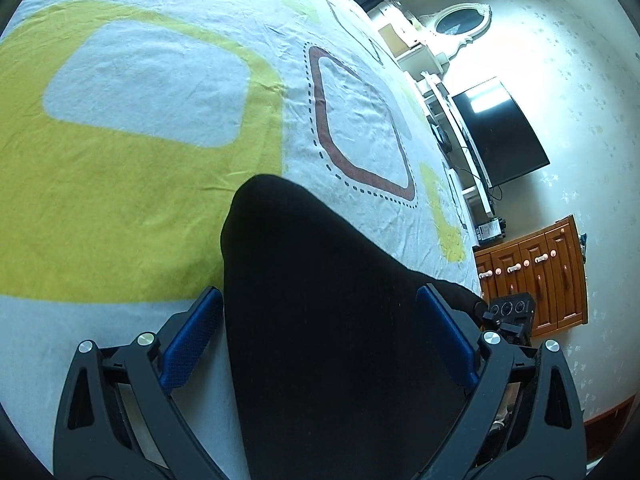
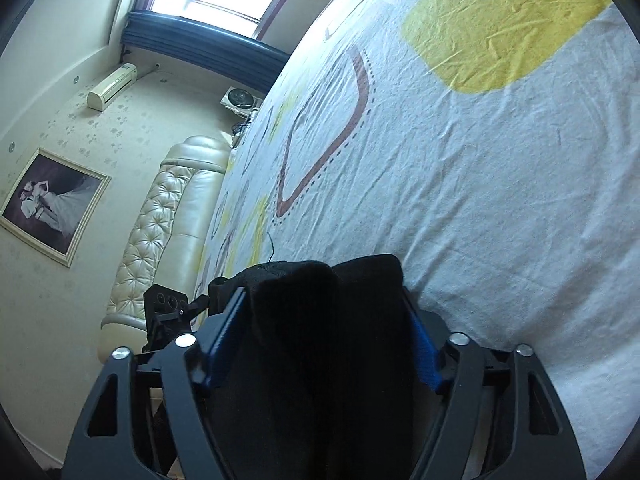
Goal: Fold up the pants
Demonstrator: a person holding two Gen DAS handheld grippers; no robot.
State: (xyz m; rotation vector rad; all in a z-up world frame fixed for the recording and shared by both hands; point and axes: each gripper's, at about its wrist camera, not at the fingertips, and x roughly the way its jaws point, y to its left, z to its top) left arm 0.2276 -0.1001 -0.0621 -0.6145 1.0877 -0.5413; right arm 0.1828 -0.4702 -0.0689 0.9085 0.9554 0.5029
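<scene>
Pants: the black pants (image 1: 320,320) fill the gap between your left gripper's fingers and run out toward 12 o'clock in the left wrist view, ending in a rounded fold over the bedsheet (image 1: 140,160). In the right wrist view the same black cloth bunches in two humps between the other pair of fingers.

Left gripper: your left gripper (image 1: 320,308) has its blue pads (image 1: 192,340) spread wide, one at 8 o'clock and one at 4 o'clock of the cloth. The fabric lies between them; whether they press it, you cannot tell from here.

Right gripper: your right gripper (image 2: 324,312) has its fingers spread around a thick wad of cloth. The pads touch its sides, so it looks like a loose hold on bulk and not a tight pinch.

Bed: the patterned sheet lies wrinkled below, with a padded headboard (image 2: 160,220) at 9 o'clock in the right view.

Handling: expect soft, limp, fairly light knit cloth that sags and slides under its own weight. It will not hold a crease unless you lay it flat.

Where to grip: take a hem or the waistband edge, a few layers only, near a corner. A thick bunch likely slips.
</scene>
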